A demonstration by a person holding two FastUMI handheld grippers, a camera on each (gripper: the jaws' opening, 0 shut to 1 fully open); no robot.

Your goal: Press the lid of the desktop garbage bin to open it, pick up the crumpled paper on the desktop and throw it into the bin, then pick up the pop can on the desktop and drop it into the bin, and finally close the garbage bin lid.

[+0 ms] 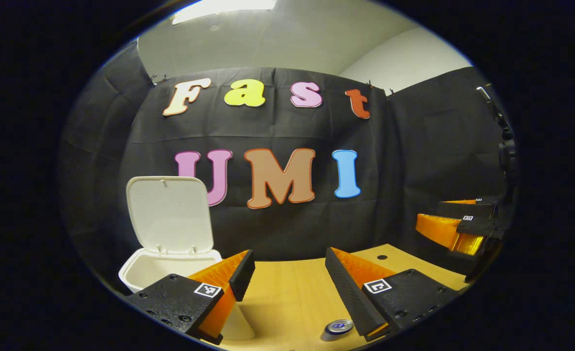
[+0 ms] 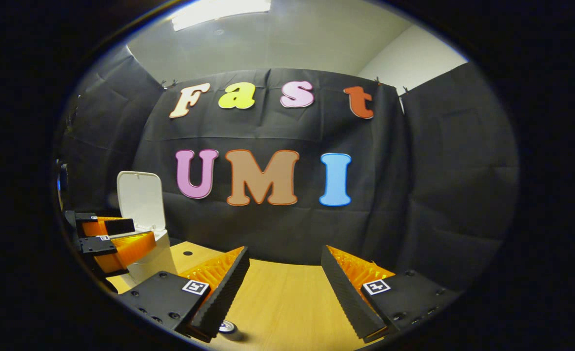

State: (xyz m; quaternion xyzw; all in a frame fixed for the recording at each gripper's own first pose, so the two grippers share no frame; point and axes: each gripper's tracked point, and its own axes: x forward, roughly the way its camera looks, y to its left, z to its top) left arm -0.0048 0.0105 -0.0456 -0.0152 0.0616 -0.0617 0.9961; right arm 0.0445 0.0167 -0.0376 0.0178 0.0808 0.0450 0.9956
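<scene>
The white desktop bin (image 1: 143, 270) stands at the left in the left gripper view, its lid (image 1: 169, 214) swung up and open. My left gripper (image 1: 289, 256) hovers just right of the bin, open, with nothing between its fingers. The silver top of the pop can (image 1: 339, 326) shows low down beside its right finger. In the right gripper view the bin (image 2: 158, 258) and raised lid (image 2: 140, 200) stand at the far left, with the left gripper (image 2: 109, 236) in front of them. My right gripper (image 2: 284, 251) is open over the table, the pop can (image 2: 228, 326) by its left finger.
The wooden table (image 1: 287, 292) runs back to the black cloth wall and has a small round hole (image 1: 381, 257) near the back. The right gripper (image 1: 463, 226) hangs at the far right of the left gripper view, above the table's edge.
</scene>
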